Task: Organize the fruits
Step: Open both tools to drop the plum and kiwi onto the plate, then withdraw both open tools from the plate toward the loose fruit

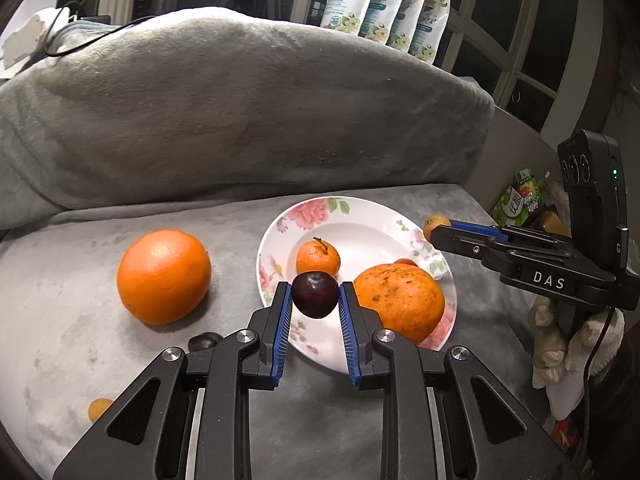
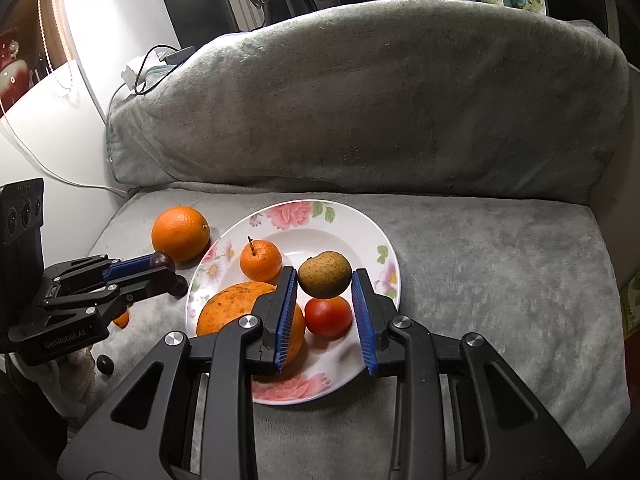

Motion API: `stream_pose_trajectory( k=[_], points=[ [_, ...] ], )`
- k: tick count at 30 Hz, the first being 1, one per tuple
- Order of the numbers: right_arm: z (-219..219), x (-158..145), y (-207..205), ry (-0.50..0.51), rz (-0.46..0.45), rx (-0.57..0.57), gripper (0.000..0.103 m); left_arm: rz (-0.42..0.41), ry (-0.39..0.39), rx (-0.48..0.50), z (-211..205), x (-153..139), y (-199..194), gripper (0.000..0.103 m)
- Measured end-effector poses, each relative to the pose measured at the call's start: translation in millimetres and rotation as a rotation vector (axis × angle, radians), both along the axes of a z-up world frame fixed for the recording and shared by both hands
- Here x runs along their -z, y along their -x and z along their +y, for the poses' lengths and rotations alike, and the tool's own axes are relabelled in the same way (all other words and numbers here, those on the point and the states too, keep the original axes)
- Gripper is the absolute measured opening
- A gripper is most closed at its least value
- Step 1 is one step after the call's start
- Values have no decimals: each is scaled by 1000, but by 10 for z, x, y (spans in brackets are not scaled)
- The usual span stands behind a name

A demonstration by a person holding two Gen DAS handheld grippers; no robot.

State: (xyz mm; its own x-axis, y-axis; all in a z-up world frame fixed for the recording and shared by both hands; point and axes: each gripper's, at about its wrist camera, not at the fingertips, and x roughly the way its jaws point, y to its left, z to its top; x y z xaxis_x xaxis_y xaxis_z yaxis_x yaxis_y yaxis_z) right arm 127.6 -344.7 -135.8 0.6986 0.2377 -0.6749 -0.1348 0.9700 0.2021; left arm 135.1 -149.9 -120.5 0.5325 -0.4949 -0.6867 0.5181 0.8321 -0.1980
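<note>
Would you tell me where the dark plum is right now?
In the left wrist view the dark plum is clamped in the left gripper, over the floral plate, near its left rim.

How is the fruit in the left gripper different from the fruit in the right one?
The plum is dark purple and shiny; the brown fruit is dull and speckled. The left gripper holds the plum over the near rim of the plate; the right gripper holds the brown fruit above the tomato. Both are small, round and pinched between blue pads.
</note>
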Motion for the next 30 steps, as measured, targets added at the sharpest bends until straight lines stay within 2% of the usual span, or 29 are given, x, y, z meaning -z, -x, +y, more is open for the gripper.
stream_pose_trajectory(
  k=[5,8,9,11,15,17,20,23,27,30],
  points=[
    [3,2,-8,-2,1,0,30,1,-2,7,-21,7,-2,23],
    [7,3,-17,-4,1,0,31,-2,-3,9,-25,4,4,30],
    [5,1,-25,-3,0,1,34,-2,-3,12,-27,4,7,30],
    [7,-3,-20,-2,-7,5,54,-6,-6,14,-33,-1,16,33],
    [20,-32,-6,-6,-20,6,60,-12,-7,19,-39,-4,36,50],
    [31,-49,5,-5,-27,10,74,-16,-7,20,-45,-13,41,63],
    [40,-82,38,-5,-44,12,83,-33,-18,17,-54,-36,71,71],
    [43,-119,53,-7,-56,14,87,-55,-45,-2,-66,-61,93,79],
    [56,-152,59,-10,-60,18,87,-65,-60,-21,-56,-88,107,79],
    [59,-173,82,-11,-70,21,96,-80,-70,-27,-56,-119,135,79]
  ],
)
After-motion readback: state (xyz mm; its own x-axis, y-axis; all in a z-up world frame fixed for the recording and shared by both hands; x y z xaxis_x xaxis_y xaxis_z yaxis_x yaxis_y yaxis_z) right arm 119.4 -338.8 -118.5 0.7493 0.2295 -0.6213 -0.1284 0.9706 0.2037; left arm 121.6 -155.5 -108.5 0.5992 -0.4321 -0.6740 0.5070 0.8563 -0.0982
